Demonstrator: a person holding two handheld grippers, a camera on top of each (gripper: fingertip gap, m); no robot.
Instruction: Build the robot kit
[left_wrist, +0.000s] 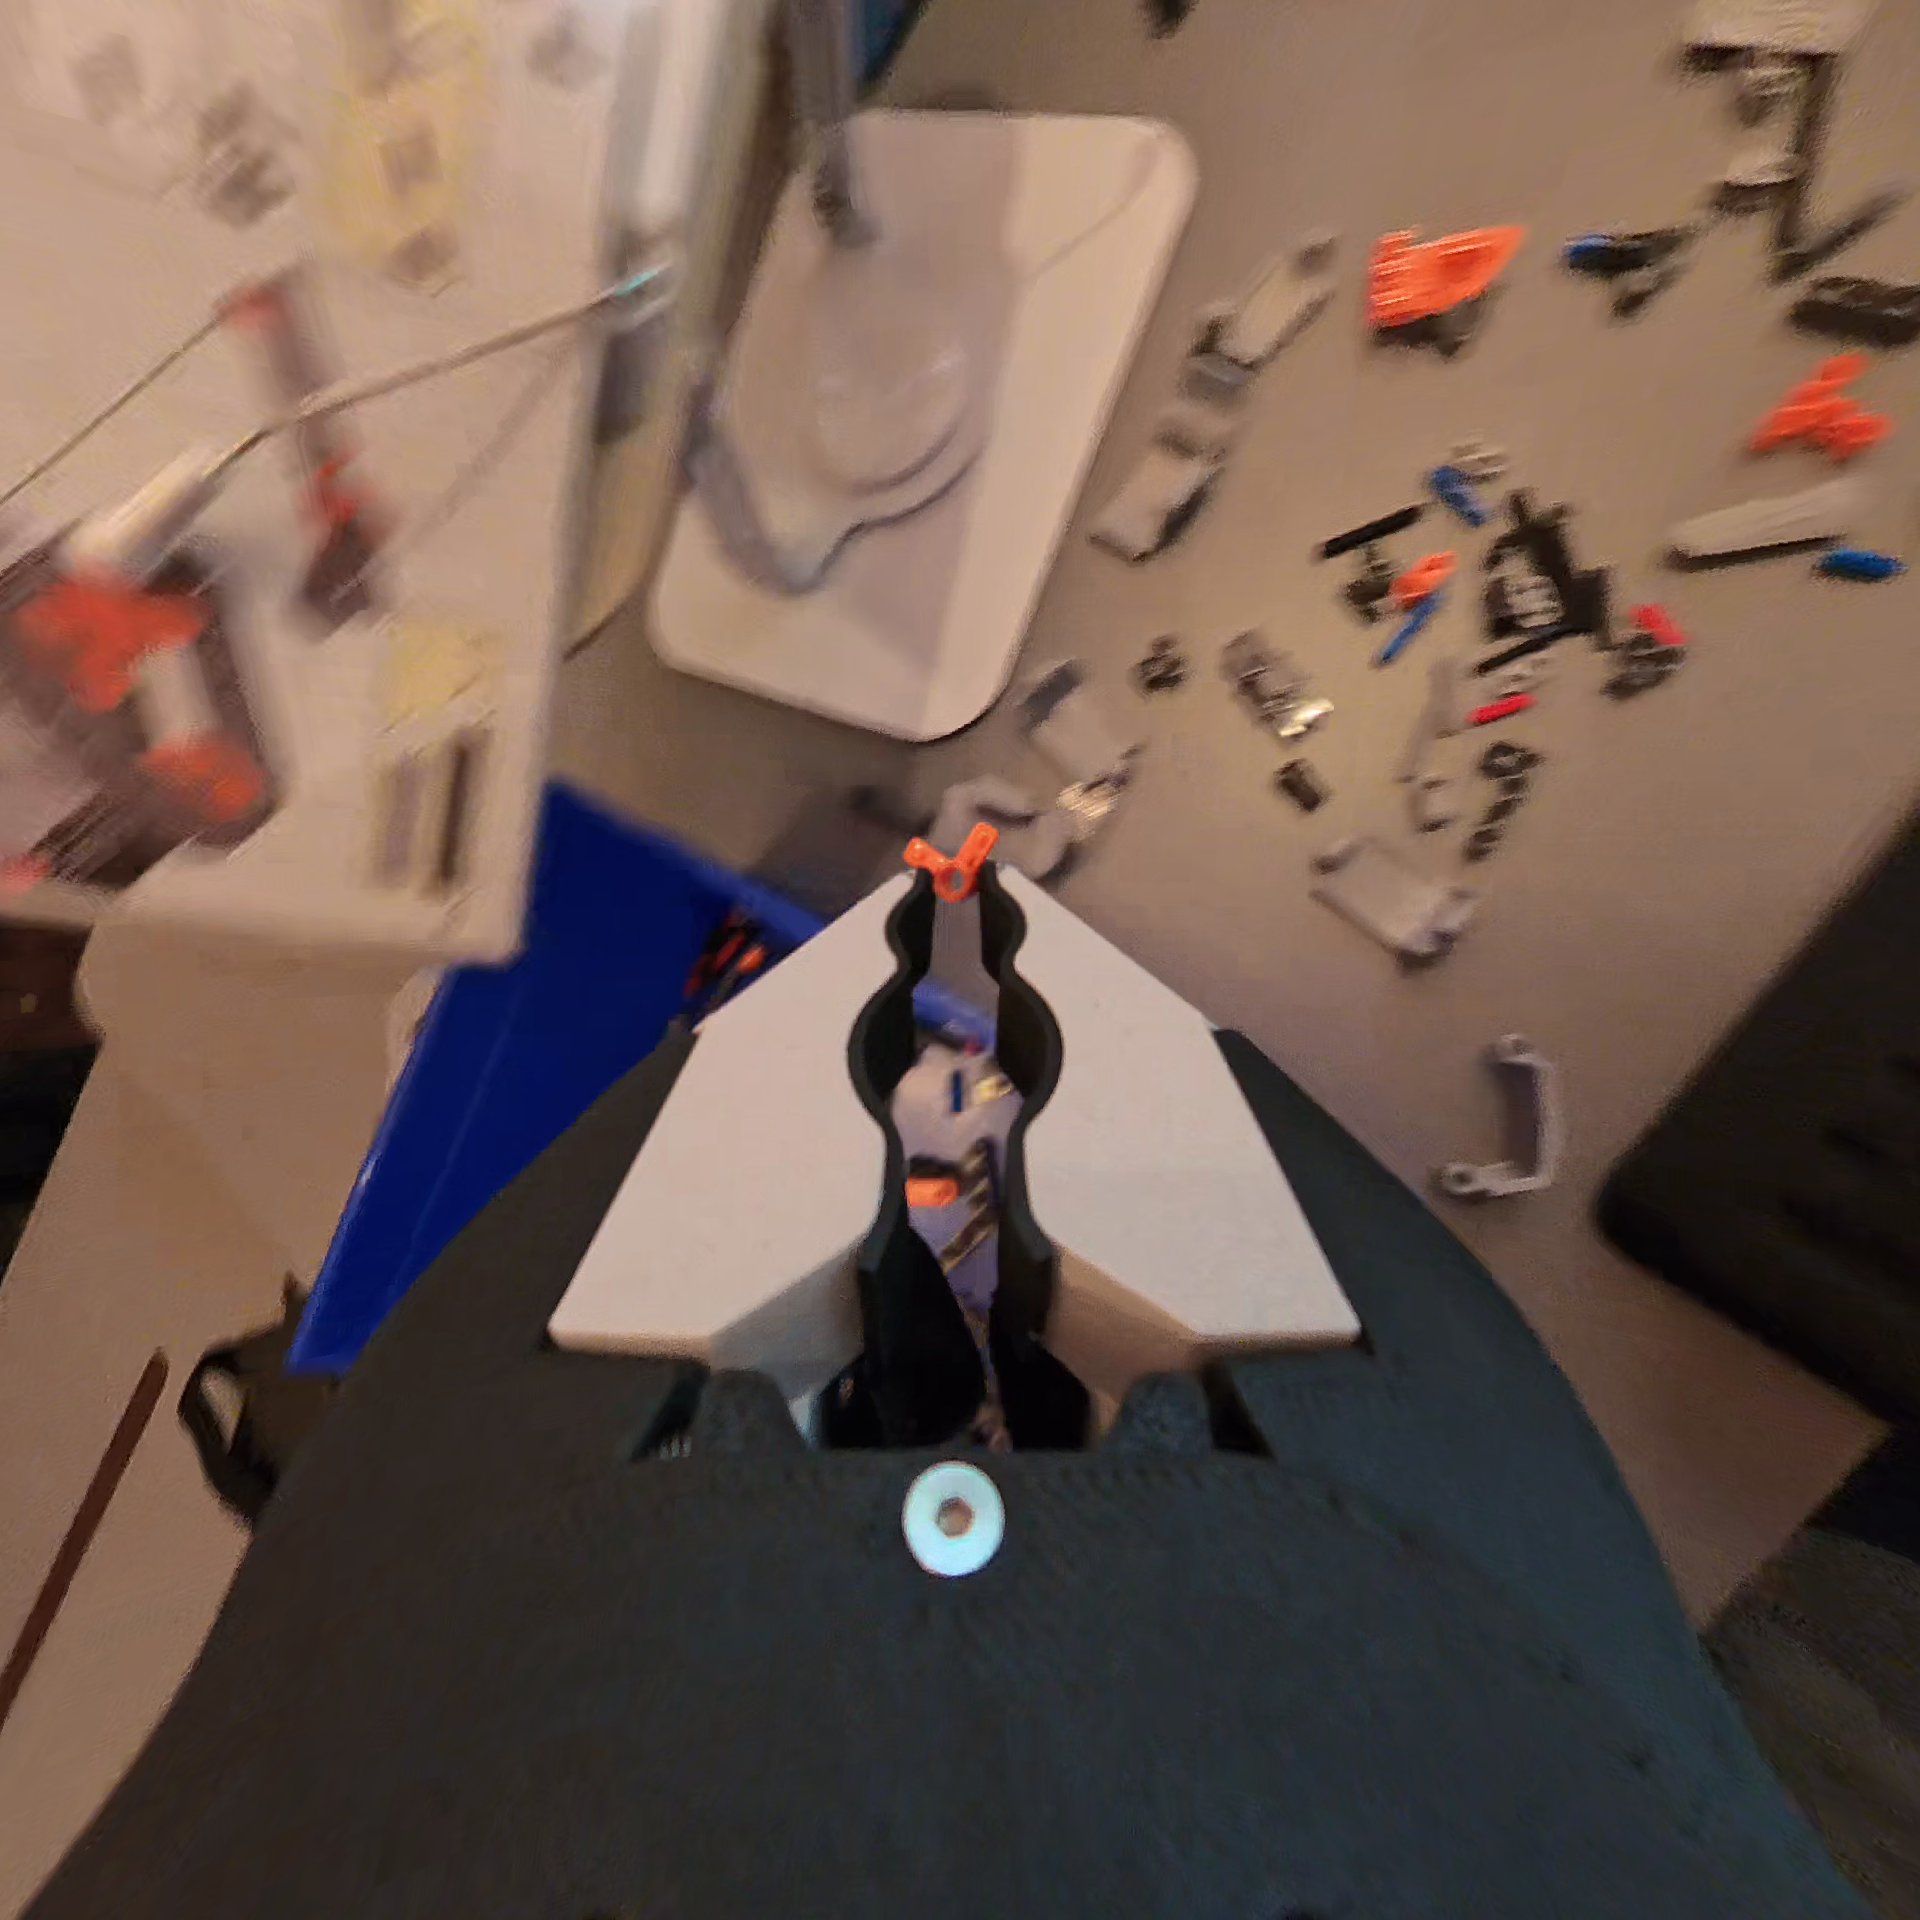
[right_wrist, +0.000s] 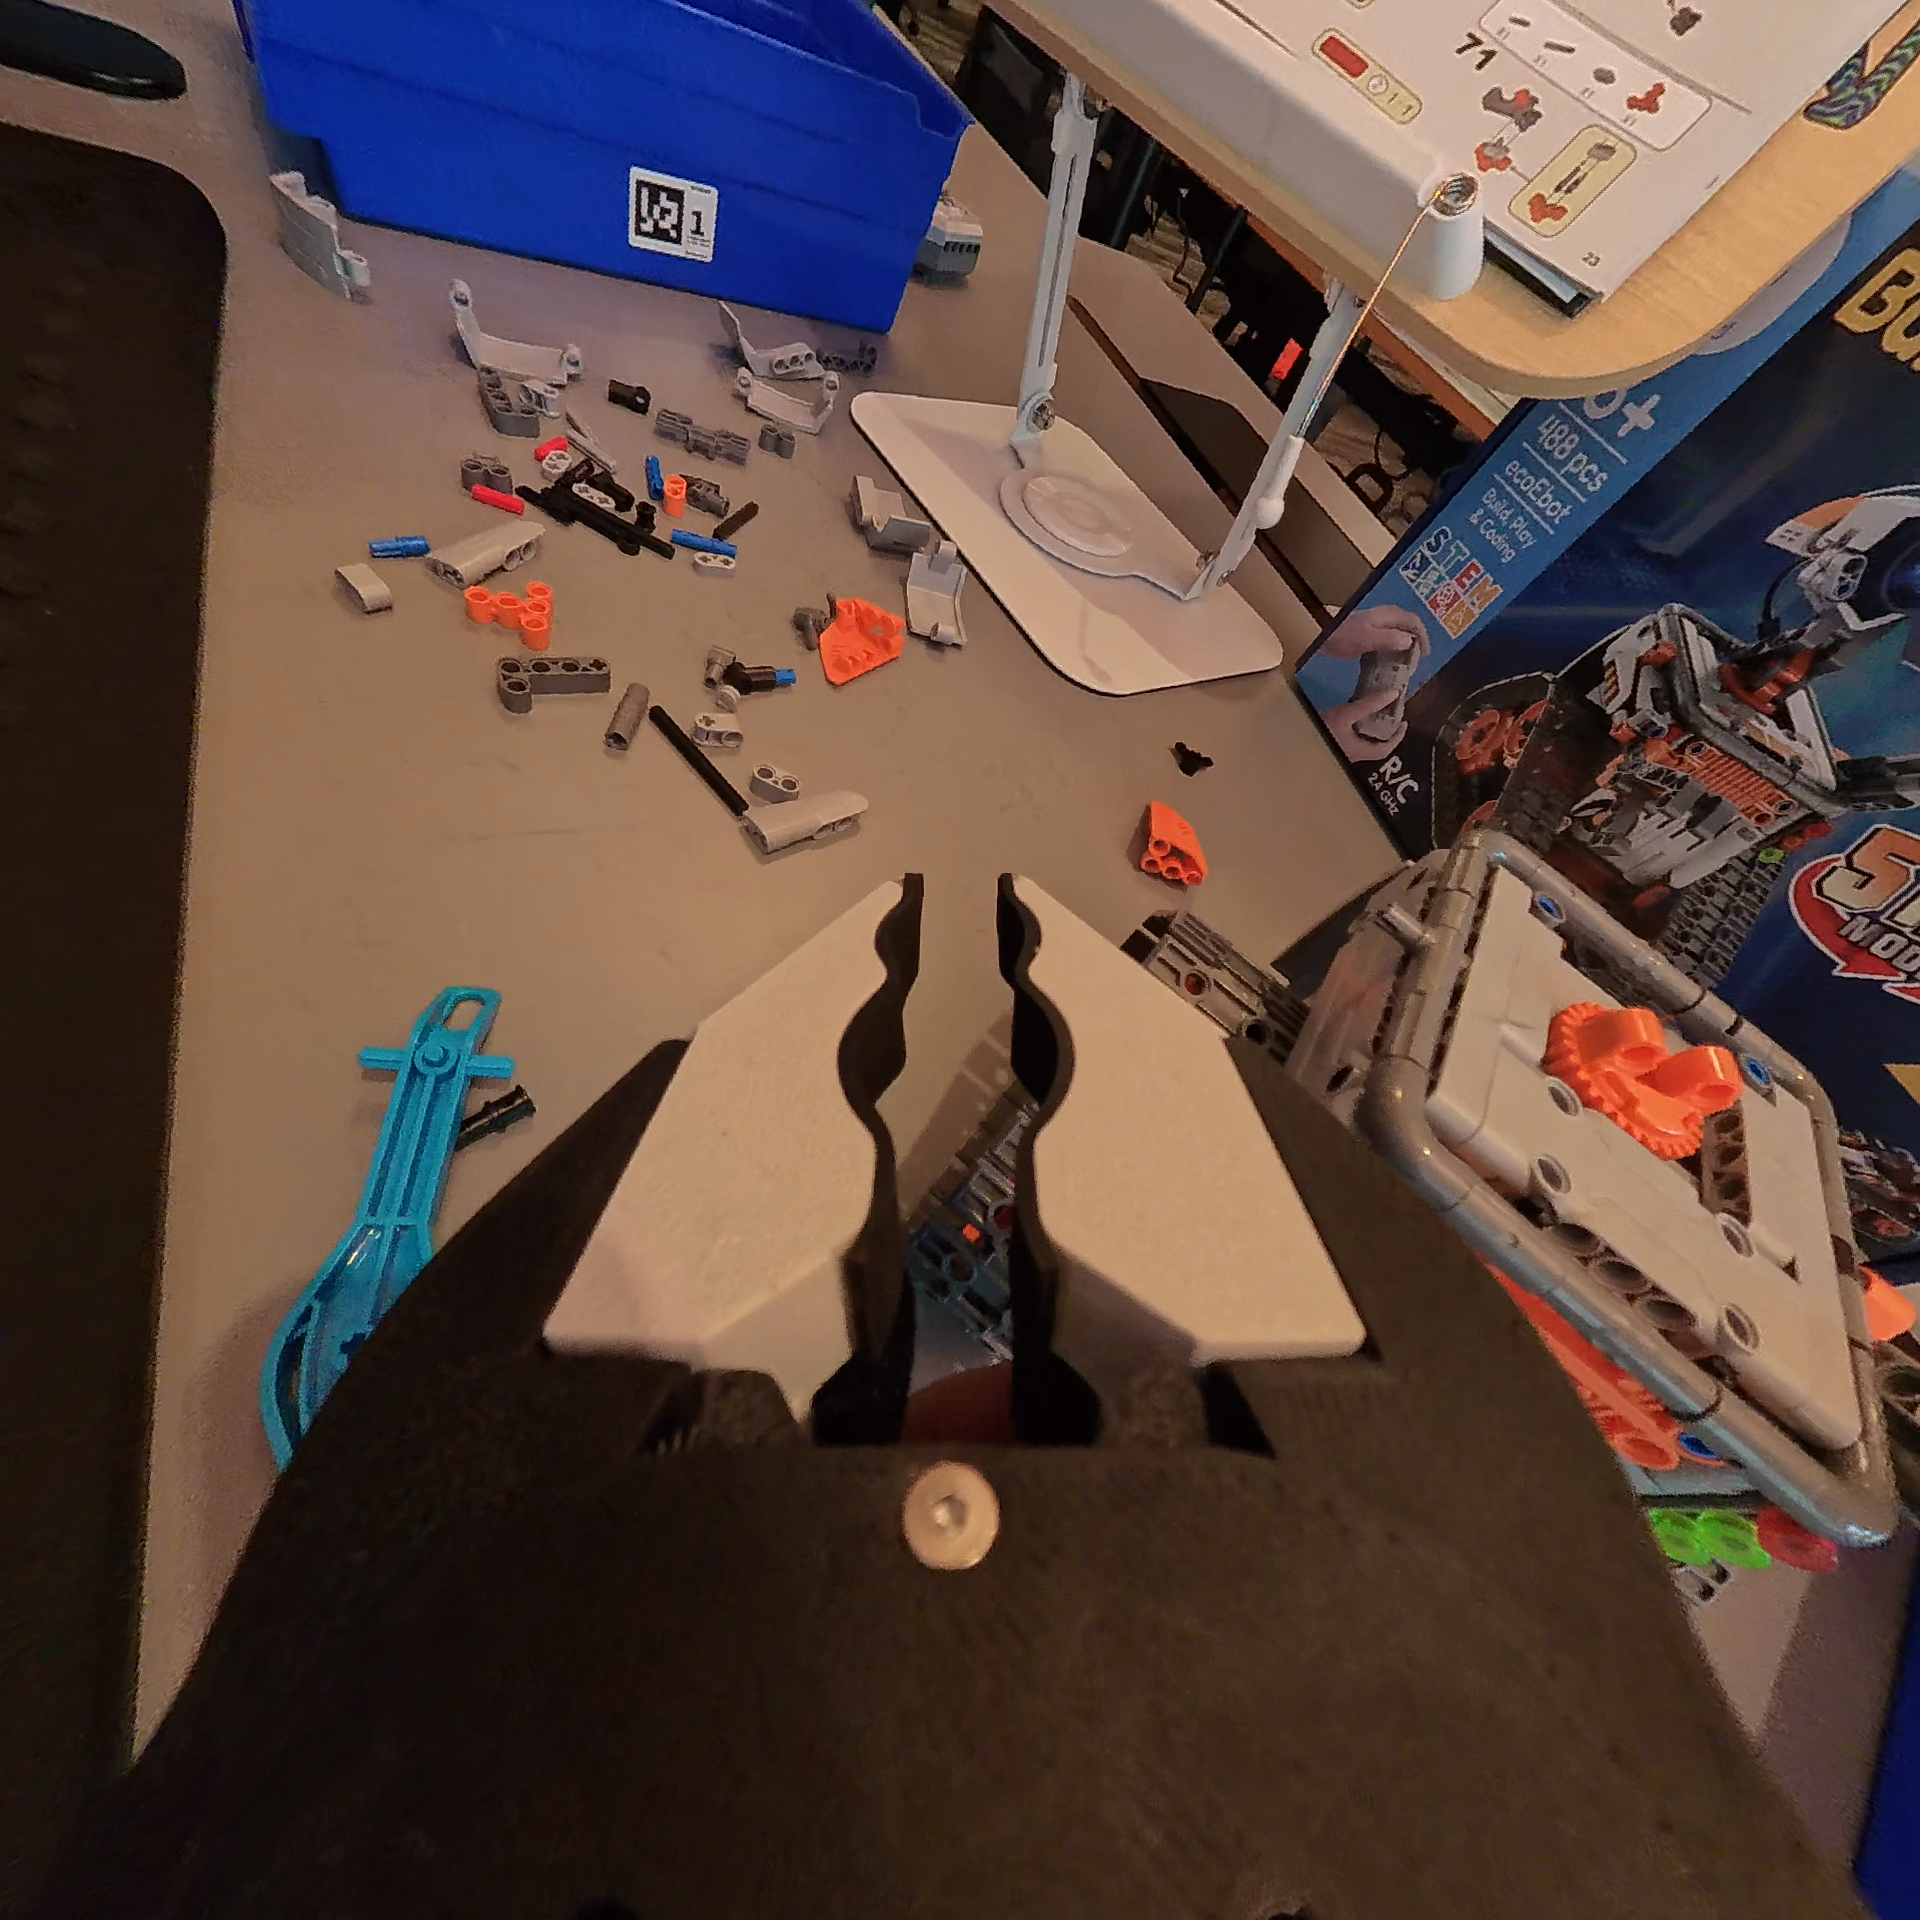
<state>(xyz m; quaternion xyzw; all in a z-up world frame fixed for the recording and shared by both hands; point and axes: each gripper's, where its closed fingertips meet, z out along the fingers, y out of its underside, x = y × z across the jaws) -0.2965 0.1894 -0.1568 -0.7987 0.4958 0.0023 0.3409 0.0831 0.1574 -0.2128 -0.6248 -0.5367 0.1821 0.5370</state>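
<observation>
The left claw (left_wrist: 951, 871) pinched a small orange winged connector (left_wrist: 949, 857) at its tips, held in the air above the blue bin (left_wrist: 468, 1091); through the gap in the claw a few loose pieces showed inside the bin. The right claw (right_wrist: 959, 894) stood slightly spread and empty, low over the tabletop (right_wrist: 520, 883) just beside a part-built grey and orange model (right_wrist: 1621, 1164). Many small pieces (right_wrist: 623, 582) lay scattered and unassembled near the white stand base (right_wrist: 1070, 520), so plenty of building appeared left
</observation>
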